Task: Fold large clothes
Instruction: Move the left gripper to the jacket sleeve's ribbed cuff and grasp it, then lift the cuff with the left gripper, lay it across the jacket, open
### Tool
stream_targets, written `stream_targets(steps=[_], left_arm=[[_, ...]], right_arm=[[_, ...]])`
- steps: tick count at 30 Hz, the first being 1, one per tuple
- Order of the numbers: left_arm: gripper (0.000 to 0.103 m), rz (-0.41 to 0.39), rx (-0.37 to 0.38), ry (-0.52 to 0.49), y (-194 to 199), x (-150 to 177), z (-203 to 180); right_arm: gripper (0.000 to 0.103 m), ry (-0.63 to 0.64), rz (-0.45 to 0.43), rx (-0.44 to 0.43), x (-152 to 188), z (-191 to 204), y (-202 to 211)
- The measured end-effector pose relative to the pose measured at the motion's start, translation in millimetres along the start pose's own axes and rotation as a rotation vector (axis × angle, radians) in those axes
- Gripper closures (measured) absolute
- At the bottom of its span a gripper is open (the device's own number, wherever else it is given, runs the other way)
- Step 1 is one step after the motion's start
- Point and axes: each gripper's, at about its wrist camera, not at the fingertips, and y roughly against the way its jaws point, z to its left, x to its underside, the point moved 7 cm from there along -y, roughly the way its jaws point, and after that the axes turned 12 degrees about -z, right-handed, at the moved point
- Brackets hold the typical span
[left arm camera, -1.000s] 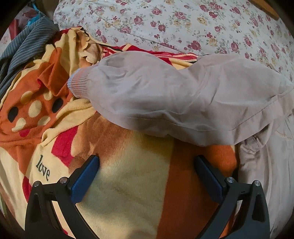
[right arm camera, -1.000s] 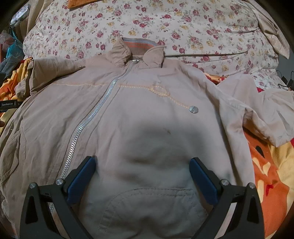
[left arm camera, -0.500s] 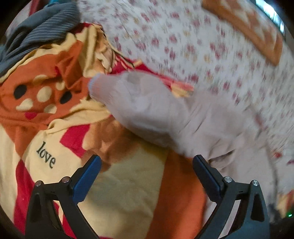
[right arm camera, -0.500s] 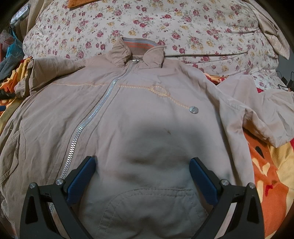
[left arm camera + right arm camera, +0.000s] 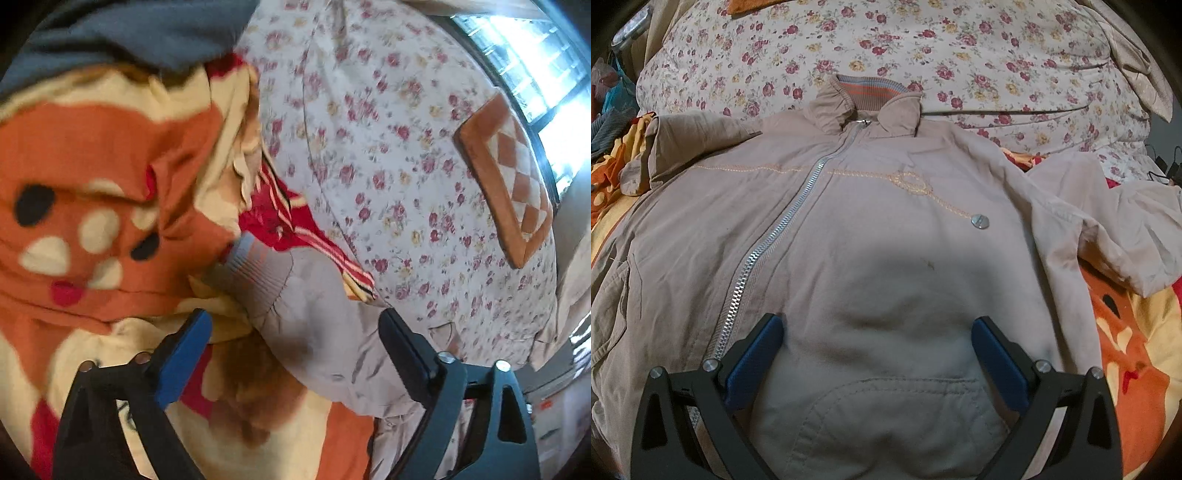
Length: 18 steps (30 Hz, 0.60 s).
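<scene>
Left gripper (image 5: 295,343): my jaws are closing, the sleeve (image 5: 317,332) between them, pads not yet pressing.
Cuff (image 5: 251,266): at 11 o'clock, on the orange blanket (image 5: 103,147).
Right gripper (image 5: 877,354): I hold it spread wide over the jacket (image 5: 886,229), gripping nothing.
Collar (image 5: 864,103): at 12 o'clock, against the floral quilt (image 5: 886,44).

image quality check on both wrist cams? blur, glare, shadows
Left wrist: motion-smeared orange patterned blanket, blown-out window at top right. Right wrist: sharp, dim, a soft shadow across the beige zip-up jacket front. Fisheye bending and dark corners in both.
</scene>
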Motion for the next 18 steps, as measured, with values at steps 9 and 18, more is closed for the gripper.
stream_targets(steps=[9,18], left_arm=[[0.032,0.132,0.034,0.083,-58,45,5],[0.103,0.08,-0.011,0.104,-58,33,11]], right_arm=[[0.0,0.013,-0.005,0.0,-2,2,-3],[0.0,0.017,-0.01,0.0,-3,2,-4]])
